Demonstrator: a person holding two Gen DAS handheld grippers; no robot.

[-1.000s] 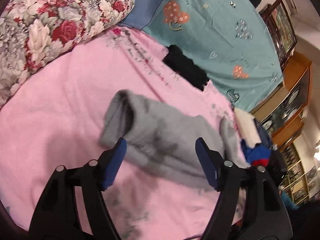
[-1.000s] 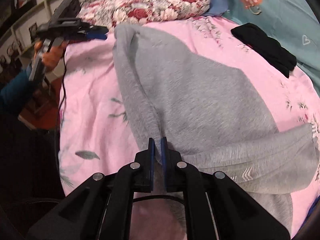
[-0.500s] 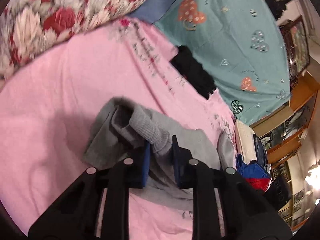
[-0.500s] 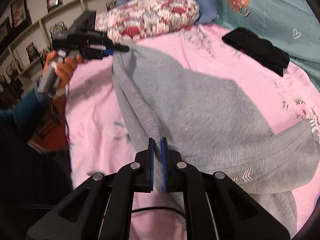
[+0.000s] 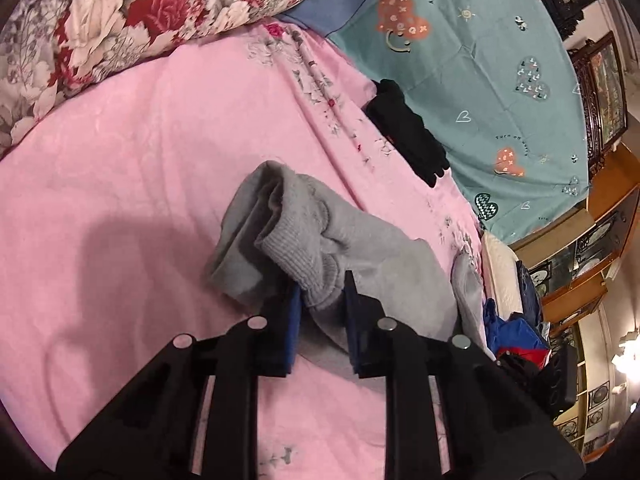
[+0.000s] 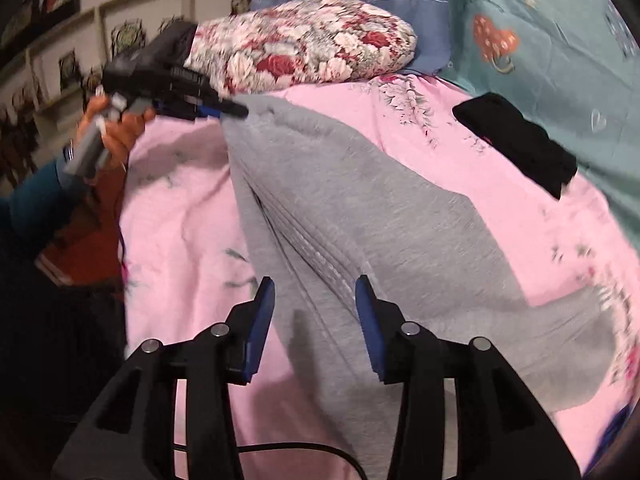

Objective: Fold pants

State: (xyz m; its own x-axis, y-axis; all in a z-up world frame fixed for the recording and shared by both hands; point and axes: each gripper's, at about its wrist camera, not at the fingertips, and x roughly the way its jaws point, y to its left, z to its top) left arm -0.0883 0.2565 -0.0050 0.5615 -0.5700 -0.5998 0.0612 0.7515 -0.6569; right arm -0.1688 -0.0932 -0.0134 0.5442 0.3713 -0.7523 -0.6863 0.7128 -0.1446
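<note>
Progress stands at an early stage, by my reading: the grey knit sweatpants (image 6: 360, 216) lie spread across the pink floral bedsheet (image 5: 120, 152), with no finished fold showing and the cloth loose and uneven. From the left wrist view, the left gripper (image 5: 320, 300) has its blue-padded fingers (image 5: 294, 312) closed most of the way on a bunched end of the pants with ribbed knit, a cuff or waistband, I cannot say which; that end is lifted and curled back over itself. From the right wrist view, the right gripper (image 6: 315, 304) stands with its fingers wide apart and nothing between them, hovering over a long seamed edge of the grey cloth. What is left, as I judge it: carrying the held end across, squaring the legs, and at least one further fold. The left view alone shows the detail of the grip and the heap of mixed clothing (image 5: 516, 328) at the far edge of the bed. The right view alone shows the full spread of the garment and the person's left hand (image 6: 116, 136) holding the other tool at the far corner of the cloth. Both show the red-and-white floral pillow (image 6: 312, 40) and the folded black garment (image 6: 516, 140), lying well apart from the pants.
</note>
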